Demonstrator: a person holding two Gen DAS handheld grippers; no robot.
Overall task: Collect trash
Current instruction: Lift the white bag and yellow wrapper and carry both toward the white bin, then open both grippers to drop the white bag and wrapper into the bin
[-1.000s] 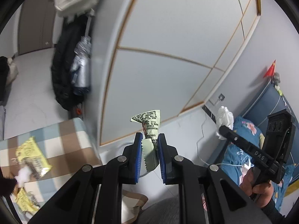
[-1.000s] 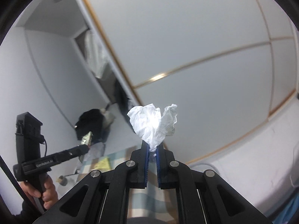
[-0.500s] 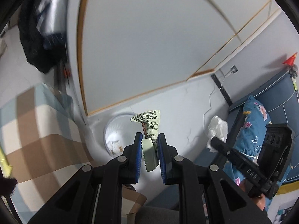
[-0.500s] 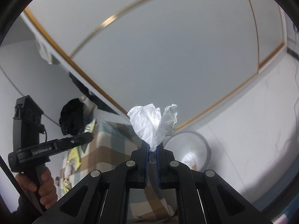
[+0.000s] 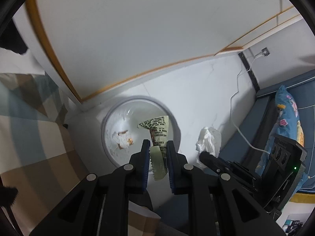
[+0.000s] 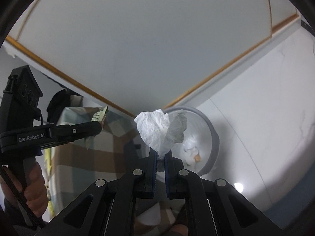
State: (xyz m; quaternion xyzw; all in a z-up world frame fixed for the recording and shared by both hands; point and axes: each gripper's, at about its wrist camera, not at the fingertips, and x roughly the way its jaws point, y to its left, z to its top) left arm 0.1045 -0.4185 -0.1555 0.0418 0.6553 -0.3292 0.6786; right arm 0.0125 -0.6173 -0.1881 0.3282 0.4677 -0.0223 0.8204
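Left wrist view has the wrapper (image 5: 157, 135) clamped in the left fingers (image 5: 146, 155) right over the bin (image 5: 173, 118), but the right fingers (image 6: 153, 163) grip their tissue (image 6: 157, 131) off to the side, so letting go now probably drops it on the floor.

Room was pretty plain. A big white wardrobe (image 5: 128, 29) filled most of the view, flat panel doors with thin gold-brown trim (image 5: 149, 69) running along the bottom edge and between the panels. The floor (image 5: 200, 98) was glossy white marble-look tile with faint grey veins, and in the right wrist view a small bright light reflection (image 6: 238, 186) sat on it. A wall socket (image 5: 264, 51) had a white cable (image 5: 236, 116) trailing down across the floor. Over on the right was a dark blue bed (image 5: 275, 96) with a floral pillow (image 5: 289, 118). The bench had a checked brown, blue and cream cloth (image 5: 29, 137).
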